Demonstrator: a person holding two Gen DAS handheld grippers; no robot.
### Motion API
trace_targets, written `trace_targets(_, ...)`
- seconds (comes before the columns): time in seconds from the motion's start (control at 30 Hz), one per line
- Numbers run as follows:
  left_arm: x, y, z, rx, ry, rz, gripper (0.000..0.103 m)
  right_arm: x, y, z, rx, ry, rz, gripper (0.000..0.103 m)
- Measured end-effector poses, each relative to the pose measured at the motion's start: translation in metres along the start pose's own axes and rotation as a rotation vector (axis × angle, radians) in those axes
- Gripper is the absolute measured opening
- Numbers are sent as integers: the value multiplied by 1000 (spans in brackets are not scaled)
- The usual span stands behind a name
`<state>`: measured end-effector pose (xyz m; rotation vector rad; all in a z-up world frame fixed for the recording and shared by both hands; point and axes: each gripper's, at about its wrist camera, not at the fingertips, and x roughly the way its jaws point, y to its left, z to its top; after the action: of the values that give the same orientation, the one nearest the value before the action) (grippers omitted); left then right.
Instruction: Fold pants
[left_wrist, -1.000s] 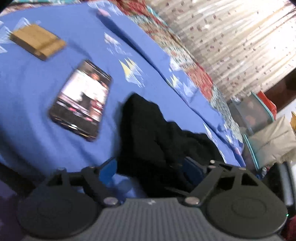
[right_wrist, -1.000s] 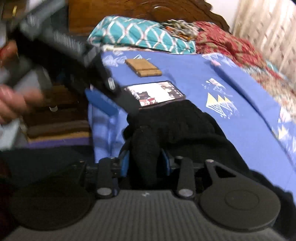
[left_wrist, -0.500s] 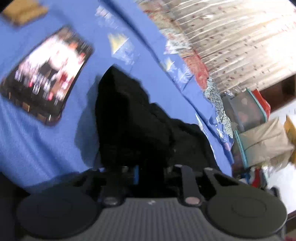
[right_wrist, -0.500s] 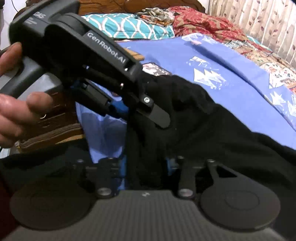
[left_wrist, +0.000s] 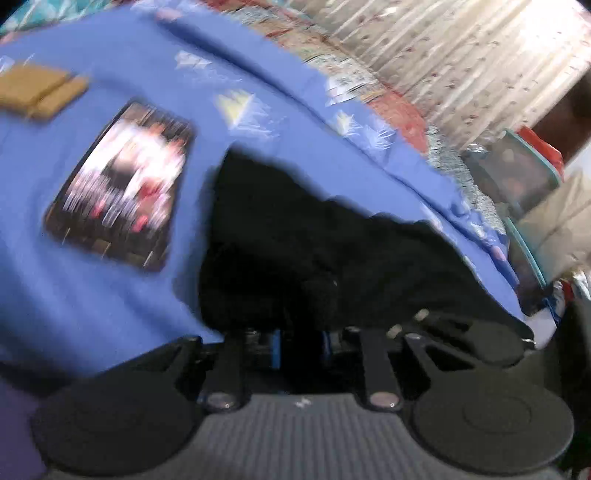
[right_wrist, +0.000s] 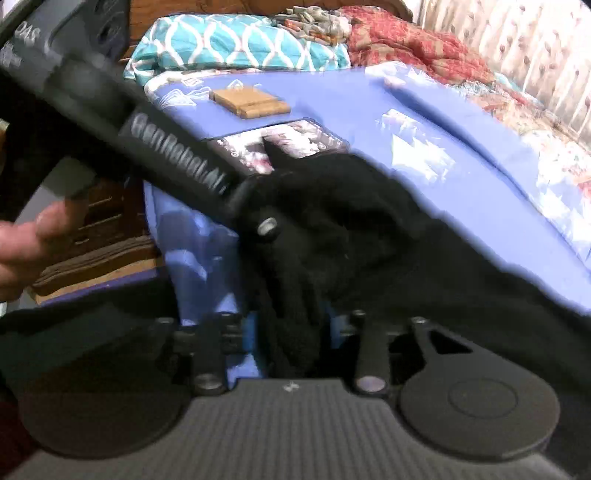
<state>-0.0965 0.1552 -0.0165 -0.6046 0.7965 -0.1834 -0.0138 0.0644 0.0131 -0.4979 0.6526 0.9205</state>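
The black pants (left_wrist: 314, 240) lie bunched on the blue bed sheet (left_wrist: 92, 295) near its front edge. My left gripper (left_wrist: 300, 339) is shut on a fold of the dark cloth, which fills the gap between its blue pads. In the right wrist view the left gripper (right_wrist: 273, 206) comes in from the upper left, held by a person's hand (right_wrist: 29, 243), with its tips buried in the pants (right_wrist: 351, 221). My right gripper (right_wrist: 288, 332) has a hanging strip of the pants between its jaws. Those jaws are opening, and blue sheet shows beside the left pad.
A phone (right_wrist: 295, 144) with a lit screen lies on the sheet just behind the pants, and a brown wooden block (right_wrist: 251, 101) beyond it. A teal pillow (right_wrist: 236, 44) and a red quilt (right_wrist: 424, 51) sit at the headboard. Curtains (left_wrist: 461, 55) and storage boxes (left_wrist: 517, 166) stand past the bed's far side.
My left gripper went from wide open to shut on the pants. My right gripper's jaws have spread, loosening the strip they pinched. Both hands sank a little toward the bed.
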Motion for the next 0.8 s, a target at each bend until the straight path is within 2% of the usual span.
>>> trace_targets(0.07,-11,-5,-2,37,-24,11,27,-7,3,2,-4,-5,25,52)
trace_targets(0.2,-23,-14,2,77,-35,6,28,-34,-12,6,74,-39,88,50)
trace_targets(0.37,-56,-18,8,143,-87,-40,33,-85,-66,1,302,-151,154,50)
trace_targets(0.43,-67,-22,15,171,-115,-66,33,-105,-85,-10,408,-193,109,49)
trace_targets(0.47,-73,-23,18,179,-134,-76,33,-111,-95,-15,467,-201,77,47)
trace_targets(0.5,-79,-24,23,182,-153,-87,33,-116,-102,-20,511,-204,51,35)
trace_targets(0.53,-81,-27,27,183,-166,-96,33,-116,-110,-26,555,-204,25,29)
trace_targets(0.57,-81,-31,31,187,-175,-107,33,-113,-116,-30,602,-189,1,23)
trace_targets(0.63,-75,-42,35,206,-182,-134,33,-103,-123,-34,667,-164,1,23)
trace_targets(0.73,-54,-59,34,239,-162,-156,33,-72,-109,-39,724,-105,123,23)
trace_targets(0.8,-33,-65,30,251,-123,-138,32,-39,-84,-42,696,35,248,23)
